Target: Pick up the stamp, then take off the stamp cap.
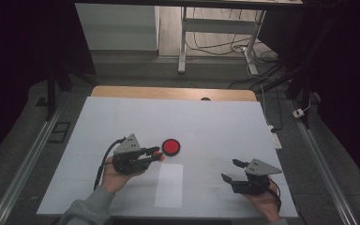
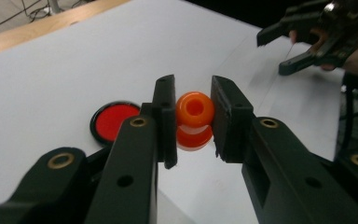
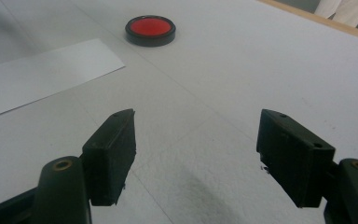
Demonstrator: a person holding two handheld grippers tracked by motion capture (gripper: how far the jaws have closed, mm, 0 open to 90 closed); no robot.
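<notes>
My left gripper (image 1: 157, 154) (image 2: 194, 119) is shut on a small orange ring-shaped piece (image 2: 194, 110) (image 1: 160, 155), held just above the white table cover. A round red disc with a black rim (image 1: 171, 146) (image 2: 113, 121) (image 3: 150, 29) lies flat on the cover just right of the held piece in the high view. My right gripper (image 1: 230, 170) (image 3: 196, 156) rests low at the front right with its jaws wide apart and nothing between them. It also shows far off in the left gripper view as the right gripper (image 2: 286, 49).
A white sheet of paper (image 1: 169, 184) (image 3: 37, 74) lies on the white table cover (image 1: 215, 126) between the two hands near the front edge. A wooden table edge (image 1: 173, 92) runs along the back. Desk legs and cables (image 1: 225, 47) stand on the floor beyond.
</notes>
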